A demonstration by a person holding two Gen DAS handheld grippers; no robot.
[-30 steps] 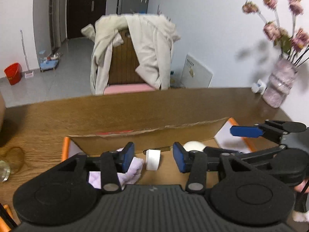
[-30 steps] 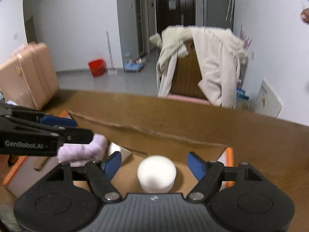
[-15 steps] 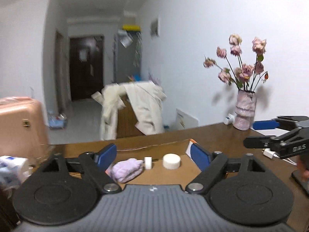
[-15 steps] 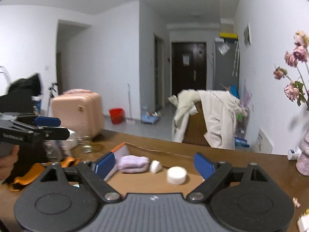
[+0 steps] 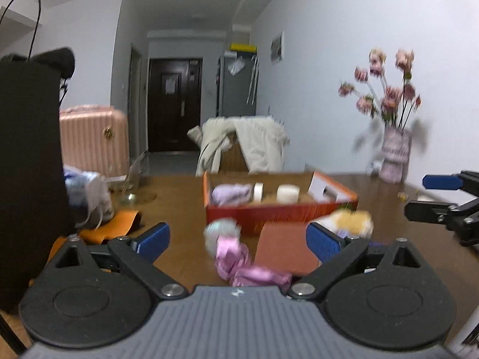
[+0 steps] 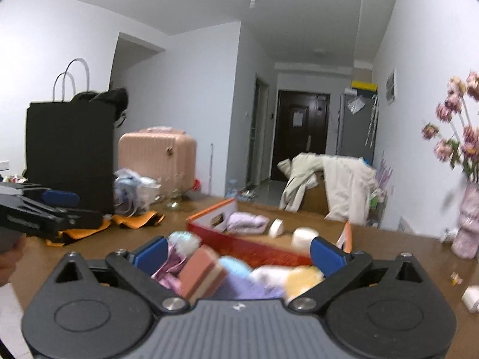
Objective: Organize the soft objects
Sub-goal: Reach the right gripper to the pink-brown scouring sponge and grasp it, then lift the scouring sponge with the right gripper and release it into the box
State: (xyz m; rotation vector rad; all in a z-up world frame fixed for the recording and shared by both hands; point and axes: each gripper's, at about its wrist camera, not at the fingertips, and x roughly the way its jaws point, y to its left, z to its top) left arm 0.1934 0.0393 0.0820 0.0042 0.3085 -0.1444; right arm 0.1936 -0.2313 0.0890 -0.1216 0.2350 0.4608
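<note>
Currently my left claw [image 5: 238, 240] and right claw [image 6: 238, 251] are both opening wide, pinching nothing. Orange box [image 5: 278, 211] on the tabletop [image 5: 179, 203] holds a lilac cloth [image 5: 230, 194] and white foam puck [image 5: 288, 193]. Blurred soft pile [image 6: 239, 272] sits just before the box.

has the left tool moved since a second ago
Yes. The left tool has pulled back from the orange box; its jaws were over the box, which now lies well ahead, and they are opening, gripping nothing.
</note>
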